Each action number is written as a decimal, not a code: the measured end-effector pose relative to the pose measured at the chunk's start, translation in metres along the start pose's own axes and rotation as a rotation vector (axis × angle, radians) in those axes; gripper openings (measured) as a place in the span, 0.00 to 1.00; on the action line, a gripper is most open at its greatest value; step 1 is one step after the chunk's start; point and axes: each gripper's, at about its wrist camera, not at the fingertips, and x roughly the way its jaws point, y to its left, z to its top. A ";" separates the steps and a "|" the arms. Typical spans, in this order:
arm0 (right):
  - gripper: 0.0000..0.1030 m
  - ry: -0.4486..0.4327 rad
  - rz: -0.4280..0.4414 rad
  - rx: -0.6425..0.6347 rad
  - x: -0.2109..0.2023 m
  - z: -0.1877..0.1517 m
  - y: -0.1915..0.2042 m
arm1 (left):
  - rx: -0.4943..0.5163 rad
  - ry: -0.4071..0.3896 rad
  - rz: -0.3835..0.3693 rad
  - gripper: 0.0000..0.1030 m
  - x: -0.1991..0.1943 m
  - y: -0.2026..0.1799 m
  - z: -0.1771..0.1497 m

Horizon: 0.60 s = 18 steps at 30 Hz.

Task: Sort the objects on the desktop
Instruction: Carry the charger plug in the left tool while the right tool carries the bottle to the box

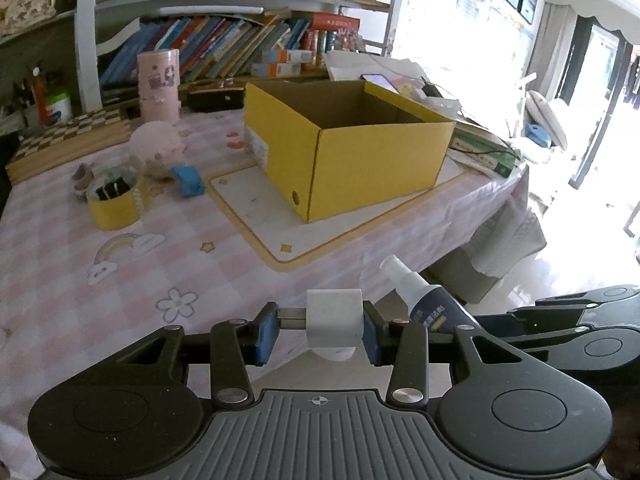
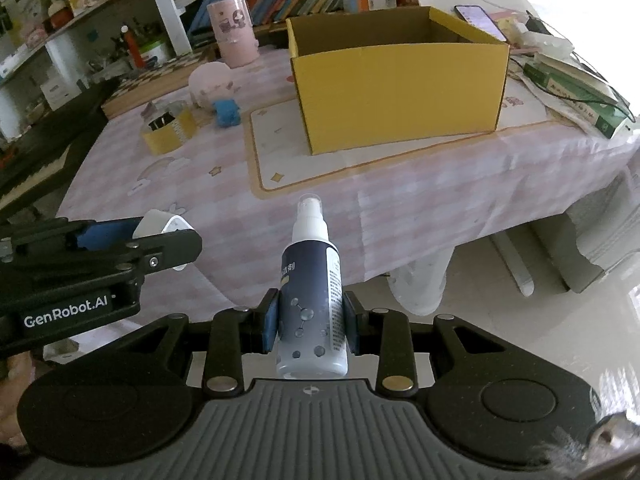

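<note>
Carrying step, by the look of it: the left claw (image 1: 320,326) grips a white block (image 1: 334,322), the right claw (image 2: 310,326) a spray bottle (image 2: 310,304), both near the surface's (image 2: 400,200) edge. Next, reach both over the far, open yellow box (image 2: 400,92).

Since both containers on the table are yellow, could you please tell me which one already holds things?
The small round yellow tub left of the mat, with dark clips inside; nothing shows in what is visible of the large yellow cardboard box.
</note>
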 end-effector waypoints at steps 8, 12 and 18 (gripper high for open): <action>0.29 0.003 -0.010 0.014 0.001 0.004 -0.011 | 0.016 0.005 -0.012 0.40 0.008 -0.009 0.006; 0.29 0.005 -0.010 0.026 0.001 0.005 -0.018 | 0.026 0.010 -0.015 0.40 0.012 -0.014 0.009; 0.29 0.005 -0.010 0.036 0.002 0.008 -0.028 | 0.041 0.013 -0.016 0.40 0.018 -0.022 0.015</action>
